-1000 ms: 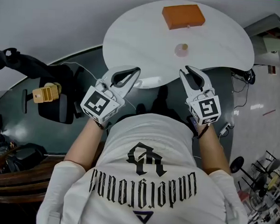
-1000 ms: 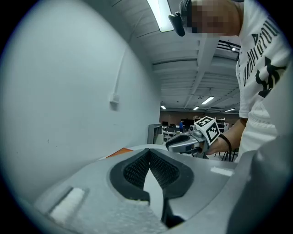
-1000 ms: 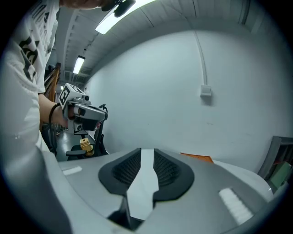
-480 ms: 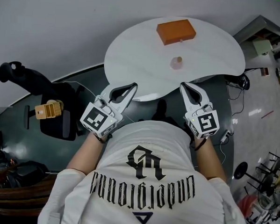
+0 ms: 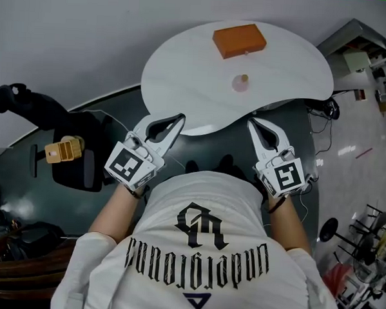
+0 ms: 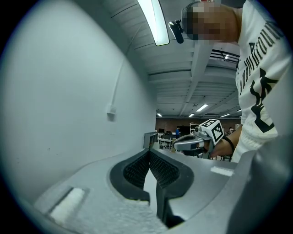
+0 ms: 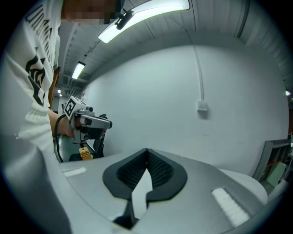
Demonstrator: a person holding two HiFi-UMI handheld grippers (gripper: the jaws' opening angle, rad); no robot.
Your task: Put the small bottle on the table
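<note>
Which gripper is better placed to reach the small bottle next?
Right, likely: the right gripper lies nearer the small bottle on the table; the left gripper is farther aside. Both shut, empty.

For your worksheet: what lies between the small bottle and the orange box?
Nothing: the head view shows bare table between the small bottle and the orange box.

We see the small bottle [image 5: 240,83] standing upright on the table [image 5: 177,85], right of centre and well inside the rim. It has a pinkish, translucent body and a tan cap, and it stands free. The table has a white, rounded, slightly glossy top.
</note>
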